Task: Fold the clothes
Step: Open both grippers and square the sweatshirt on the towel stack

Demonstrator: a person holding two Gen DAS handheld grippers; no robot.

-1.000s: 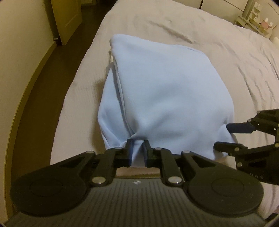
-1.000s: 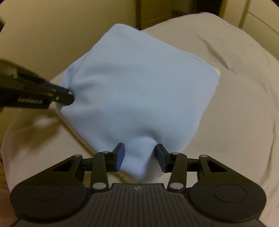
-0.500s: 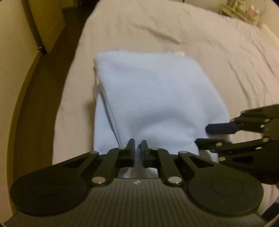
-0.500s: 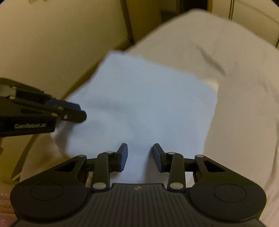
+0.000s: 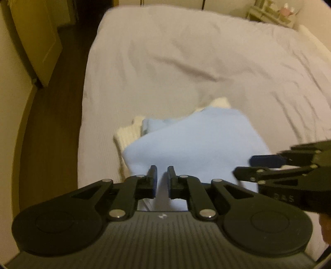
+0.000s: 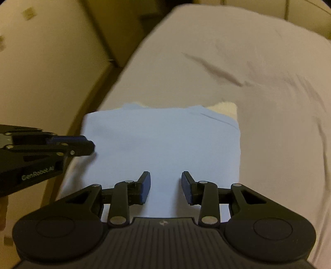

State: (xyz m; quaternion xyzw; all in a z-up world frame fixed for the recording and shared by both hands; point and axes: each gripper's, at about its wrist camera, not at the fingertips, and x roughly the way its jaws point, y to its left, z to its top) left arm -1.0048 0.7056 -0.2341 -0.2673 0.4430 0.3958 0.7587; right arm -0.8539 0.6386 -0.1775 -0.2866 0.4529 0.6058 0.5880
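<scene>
Pinched the near edge of the light blue garment (image 5: 198, 144) in the left gripper (image 5: 161, 175), jaws drawn almost together with a thin fold of cloth clamped between the pads. Kept the right gripper (image 6: 165, 184) over the same near edge further along, jaws standing apart, with cloth running flat between them and neither pad seen pressing on it. Pointed both grippers steeply down at the bed (image 5: 165, 62), each tool showing at the side of the other's view: the left one beside the garment's left border, the right one at its right border. Found the garment folded into a rough rectangle near the foot corner of the bed, its near part raised toward the grippers and its far part lying on the sheet. Noted a cream cloth (image 5: 128, 134) under it, peeking out at the far left and far right corners. Saw beyond that only wrinkled pale sheet, blurred in places. Made out dark floor (image 5: 51, 124) and a yellowish door (image 5: 41, 41) off the bed's left side, and a small shelf (image 5: 273, 12) at the far right corner, its contents too blurred to tell.
</scene>
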